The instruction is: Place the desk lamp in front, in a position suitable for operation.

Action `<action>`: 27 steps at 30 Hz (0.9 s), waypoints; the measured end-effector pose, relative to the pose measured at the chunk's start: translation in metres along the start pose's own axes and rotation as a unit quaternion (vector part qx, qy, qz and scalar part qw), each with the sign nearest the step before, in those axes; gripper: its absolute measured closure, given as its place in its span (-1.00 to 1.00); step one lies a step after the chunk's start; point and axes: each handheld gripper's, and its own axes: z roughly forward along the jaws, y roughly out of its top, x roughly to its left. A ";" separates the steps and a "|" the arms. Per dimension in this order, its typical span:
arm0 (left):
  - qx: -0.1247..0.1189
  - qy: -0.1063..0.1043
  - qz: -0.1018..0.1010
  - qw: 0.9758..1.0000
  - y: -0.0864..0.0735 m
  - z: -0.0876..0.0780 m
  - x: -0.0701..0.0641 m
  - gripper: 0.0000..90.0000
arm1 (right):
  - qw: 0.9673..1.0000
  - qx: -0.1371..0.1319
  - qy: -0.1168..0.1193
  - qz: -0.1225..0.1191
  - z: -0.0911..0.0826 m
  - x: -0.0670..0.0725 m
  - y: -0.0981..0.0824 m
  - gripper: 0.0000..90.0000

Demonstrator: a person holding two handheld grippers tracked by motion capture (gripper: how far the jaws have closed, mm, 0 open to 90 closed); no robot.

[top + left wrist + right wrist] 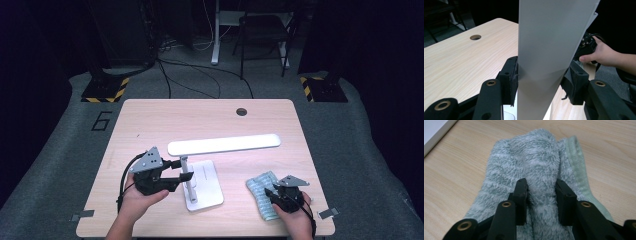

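Nearest the person, the right gripper (289, 192) is down on the pale green cloth (262, 192) at the table's front right corner, and in the right gripper view its pads (522, 195) pinch up a ridge of the fluffy pile. Clenched on the cloth, then. It is a soft, thick terry piece with a flatter woven hem (576, 167) along one edge, lying rumpled on the wood-grain table (150, 115).

Over to the left gripper (172, 176), just beside the white desk lamp (200, 187). In the left gripper view its pads press on both sides of a smooth matte white part of the lamp (544, 50), so it is grasping the lamp, apparently at the slim upright post (185, 170). The lamp has a flat rectangular base (205, 192) and a long, rounded light bar (223, 144) lit along its length, reaching right across the mid-table.

Risks, as I judge them: the lamp looks top-heavy, so a hard wipe on the bar could tip it or let the smooth post slide in the pads. The cloth is held by one fold only, so it may slip out or drag loose on lifting. Farther off, the cable hole (241, 111).
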 end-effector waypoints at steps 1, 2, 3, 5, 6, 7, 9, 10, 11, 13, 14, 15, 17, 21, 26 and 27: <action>0.002 0.000 0.003 1.000 0.000 0.000 0.000 0.15 | 1.000 0.006 0.003 0.006 -0.001 0.000 0.000 0.51; 0.005 -0.001 0.003 1.000 0.001 0.000 0.000 0.15 | 1.000 0.004 0.005 0.002 -0.001 0.000 0.000 0.53; 0.005 -0.001 0.005 1.000 0.001 0.001 -0.001 0.15 | 1.000 0.005 0.006 0.004 -0.001 0.000 0.000 0.54; 0.002 0.000 0.005 1.000 0.001 0.002 -0.001 0.15 | 1.000 0.002 0.008 -0.003 -0.002 -0.001 -0.001 0.57; 0.000 0.000 0.005 1.000 0.001 0.002 -0.002 0.15 | 1.000 0.001 0.008 0.005 -0.002 0.000 -0.001 0.59; 0.000 -0.001 0.005 1.000 0.000 0.002 -0.002 0.15 | 1.000 -0.003 0.008 0.011 -0.002 0.000 -0.001 0.59; 0.000 0.000 0.006 1.000 0.001 0.002 -0.002 0.15 | 1.000 -0.013 0.014 0.007 -0.002 -0.001 -0.001 0.61; -0.001 0.003 0.006 1.000 0.000 0.002 -0.002 0.15 | 1.000 -0.014 0.017 0.013 -0.003 0.000 -0.001 0.61; -0.002 0.003 0.005 1.000 0.000 0.002 -0.002 0.15 | 0.999 -0.018 0.021 0.016 -0.004 0.000 -0.001 0.61; -0.001 0.003 0.007 1.000 0.001 0.003 -0.002 0.15 | 0.999 -0.032 0.027 0.018 -0.006 0.002 0.000 0.61; -0.001 0.003 0.007 1.000 0.001 0.003 -0.002 0.15 | 0.999 -0.041 0.025 0.014 -0.010 0.005 0.001 0.61; -0.001 0.001 0.006 1.000 0.001 0.003 -0.002 0.15 | 0.998 -0.048 0.026 0.008 -0.011 0.005 0.001 0.61; -0.002 0.000 0.004 1.000 0.001 0.004 -0.002 0.14 | 0.998 -0.064 0.027 0.008 -0.015 0.009 0.003 0.61; -0.006 0.002 0.009 1.000 0.002 0.005 -0.003 0.09 | 0.996 -0.080 0.044 0.010 -0.021 0.016 0.011 0.61; -0.008 0.005 0.011 1.000 0.002 0.006 -0.004 0.15 | 0.994 -0.084 0.064 0.001 -0.020 0.035 0.026 0.61; -0.008 0.005 0.010 1.000 0.002 0.006 -0.005 0.16 | 0.994 -0.084 0.066 -0.001 -0.019 0.039 0.029 0.61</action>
